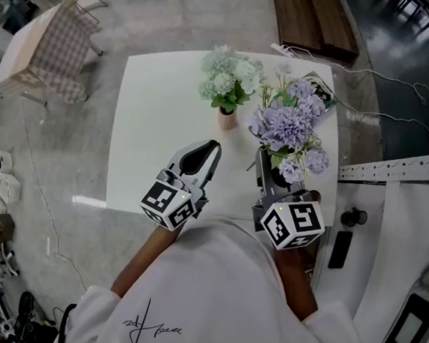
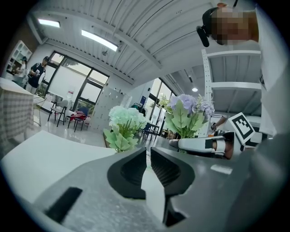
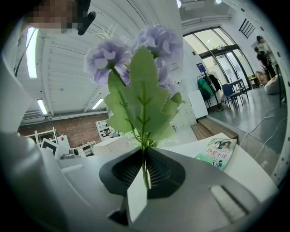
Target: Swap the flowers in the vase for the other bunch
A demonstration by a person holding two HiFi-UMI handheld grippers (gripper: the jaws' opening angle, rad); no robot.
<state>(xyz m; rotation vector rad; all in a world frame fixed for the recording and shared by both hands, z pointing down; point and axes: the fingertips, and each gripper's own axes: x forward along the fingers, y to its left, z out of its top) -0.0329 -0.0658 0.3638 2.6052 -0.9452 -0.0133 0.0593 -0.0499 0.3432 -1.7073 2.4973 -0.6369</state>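
pale-green bunch (image 1: 227,76) in vase (image 1: 226,120) | purple bunch (image 1: 290,129) in right claw (image 1: 266,155) | left claw (image 1: 215,145) over table (image 1: 159,124)

Bright, even indoor light. Long white ceiling strip lights (image 2: 97,40) and tall glass windows (image 2: 74,86) are blown out in left gripper view. Square white table (image 1: 151,123): faint shadows only. Glare streak on glossy grey floor (image 1: 47,188) off its near-left corner. Both gripper views have heavy fisheye w/ black corners and soft foreground. Purple flower bunch (image 3: 136,68) is sharp.
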